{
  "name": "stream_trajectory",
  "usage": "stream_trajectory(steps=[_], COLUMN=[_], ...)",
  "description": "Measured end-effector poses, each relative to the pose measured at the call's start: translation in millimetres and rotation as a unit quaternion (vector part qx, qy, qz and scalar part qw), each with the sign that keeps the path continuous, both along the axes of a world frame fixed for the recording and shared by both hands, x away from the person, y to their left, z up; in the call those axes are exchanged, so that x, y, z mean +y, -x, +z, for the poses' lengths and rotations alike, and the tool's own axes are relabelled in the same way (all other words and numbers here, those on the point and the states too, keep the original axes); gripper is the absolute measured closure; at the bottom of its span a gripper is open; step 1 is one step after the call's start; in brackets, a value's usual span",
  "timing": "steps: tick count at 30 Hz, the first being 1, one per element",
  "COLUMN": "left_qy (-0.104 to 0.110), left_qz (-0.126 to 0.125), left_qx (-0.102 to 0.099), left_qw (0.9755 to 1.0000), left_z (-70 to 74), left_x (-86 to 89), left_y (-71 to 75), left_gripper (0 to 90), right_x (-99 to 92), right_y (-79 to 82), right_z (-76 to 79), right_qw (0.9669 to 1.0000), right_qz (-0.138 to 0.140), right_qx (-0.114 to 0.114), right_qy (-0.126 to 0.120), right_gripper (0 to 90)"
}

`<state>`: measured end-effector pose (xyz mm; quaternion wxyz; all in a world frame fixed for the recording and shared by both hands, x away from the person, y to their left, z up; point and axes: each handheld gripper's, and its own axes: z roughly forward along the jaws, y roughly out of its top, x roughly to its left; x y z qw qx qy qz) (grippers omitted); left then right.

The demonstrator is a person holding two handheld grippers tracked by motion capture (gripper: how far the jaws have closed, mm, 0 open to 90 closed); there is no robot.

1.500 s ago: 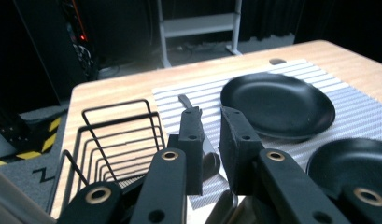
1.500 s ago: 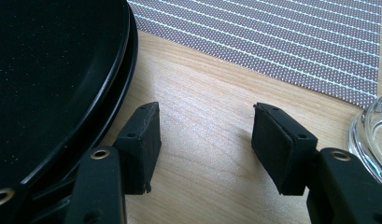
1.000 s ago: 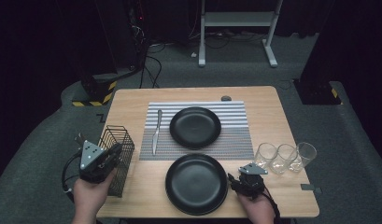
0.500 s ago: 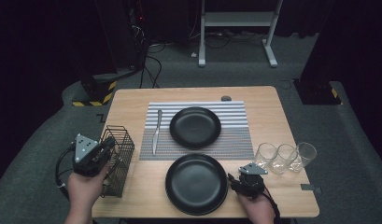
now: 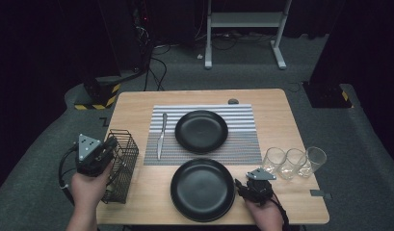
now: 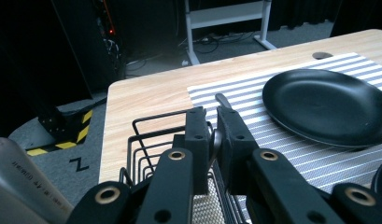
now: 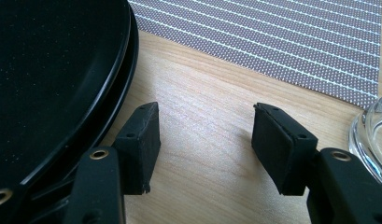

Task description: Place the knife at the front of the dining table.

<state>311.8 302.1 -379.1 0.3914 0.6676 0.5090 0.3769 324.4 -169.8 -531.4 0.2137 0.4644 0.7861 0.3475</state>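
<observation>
Here, a black wire basket [image 5: 121,166] stands at the table's [image 5: 132,103] left edge, just left of the striped placemat [image 5: 242,144] and toward the person's side of it. The left gripper [image 6: 213,116] reaches in from the side farthest from the placemat. Its jaws are drawn nearly together over the basket's top rim and appear clamped on a thin rim wire. The basket looks light and stiff, an open cage of thin rods with a fine mesh floor. It should lift easily, but a pinch on one wire at one side will likely let it tilt or swing. The top rim near a corner, where the rods cross, seems the firmest place to grip. The rods look smooth and may slide between the pads. The right gripper [image 7: 205,121] rests low on bare wood below the placemat's near edge. Its jaws stand apart with nothing between them, beside a black plate [image 5: 202,190]. A second plate [image 5: 201,131] and a knife [image 5: 161,137] lie on the placemat. Three glasses [image 5: 293,161] stand off its right corner.
</observation>
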Motion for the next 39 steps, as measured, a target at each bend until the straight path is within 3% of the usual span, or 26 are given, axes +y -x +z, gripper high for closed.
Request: stream_trajectory(steps=[14,23,26,29,32,39], left_qy=[-0.018,-0.038,-0.015,-0.017,-0.004,0.003], left_qz=[0.002,0.011,0.005,0.010,0.005,-0.001], left_qx=[0.030,0.016,0.008,0.001,-0.002,0.011], left_qw=[0.9994,0.9991,0.9998,0.9998,1.0000,0.9999], left_z=[-3.0,-2.4,0.0,1.5,2.5,-0.6], left_x=[-2.1,-4.8,-1.7,-0.3,1.3,3.2], left_y=[-8.8,-6.2,-3.9,-2.3,-0.7,-3.3], left_gripper=[80.0,84.7,86.1,86.2,86.2,86.1], right_x=[0.1,0.1,0.1,0.1,0.1,0.1], right_y=[0.0,0.0,0.0,0.1,0.1,0.0], right_z=[0.0,0.0,0.0,0.0,0.0,0.0], right_qw=[1.0000,1.0000,1.0000,1.0000,1.0000,1.0000], right_qz=[0.000,0.000,0.000,0.000,0.000,0.000], right_qx=[0.000,0.000,0.000,0.000,0.000,0.000], right_qy=[0.000,0.000,0.000,0.000,0.000,0.000], right_gripper=[41.7,41.6,41.6,41.7,41.6,41.6])
